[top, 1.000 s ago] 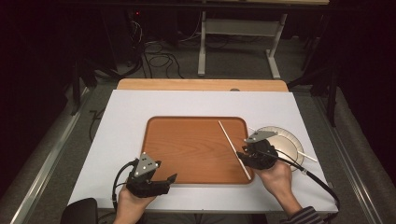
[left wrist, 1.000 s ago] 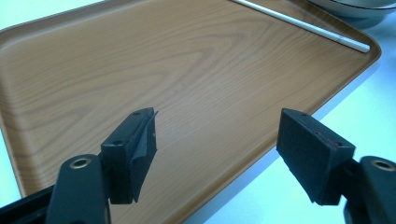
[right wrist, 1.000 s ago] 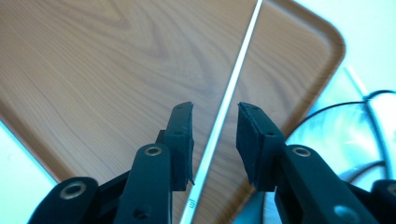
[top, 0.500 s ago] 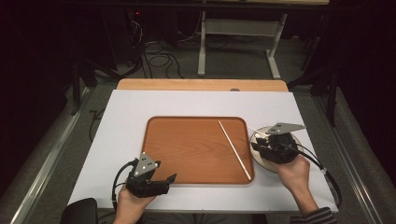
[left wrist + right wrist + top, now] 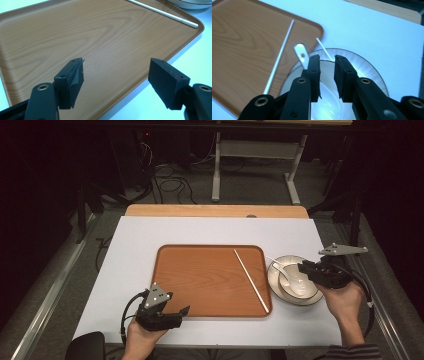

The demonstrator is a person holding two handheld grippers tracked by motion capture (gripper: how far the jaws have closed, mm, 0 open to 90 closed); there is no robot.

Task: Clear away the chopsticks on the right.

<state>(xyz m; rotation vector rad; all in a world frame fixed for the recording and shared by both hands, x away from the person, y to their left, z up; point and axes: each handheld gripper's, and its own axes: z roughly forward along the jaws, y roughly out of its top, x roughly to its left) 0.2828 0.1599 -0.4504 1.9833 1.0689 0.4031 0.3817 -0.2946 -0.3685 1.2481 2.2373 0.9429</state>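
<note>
The tabletop (image 5: 150, 235) is covered with a white sheet, and a strip of bare wood shows at its far edge. In the middle lies a brown tray (image 5: 200, 280) with a wood pattern and a low rim. On the right part of the tray lies one long white chopstick (image 5: 251, 280), slanted from the far side toward the near right corner; in the left claw view this chopstick (image 5: 162, 12) ends close to the tray corner (image 5: 197, 27).

Just beside the right edge of the tray, on the white sheet, stands a white plate (image 5: 312, 297) with a white bowl (image 5: 300, 287) on it. A white spoon (image 5: 282, 270) rests in the bowl, with its handle pointing toward the tray. In the right claw view a second thin white stick (image 5: 324, 48) lies at the far rim of the plate (image 5: 372, 67), beside the spoon handle (image 5: 300, 51).

The right claw (image 5: 304, 268) hovers over the bowl. Its jaws have just been closing and now stand narrow, with only a small gap, and nothing is between them (image 5: 327, 72).

The left claw (image 5: 182, 311) is at the near left edge of the tray, held in a hand (image 5: 142, 340). Its jaws stand wide apart and hold nothing (image 5: 116, 72).
</note>
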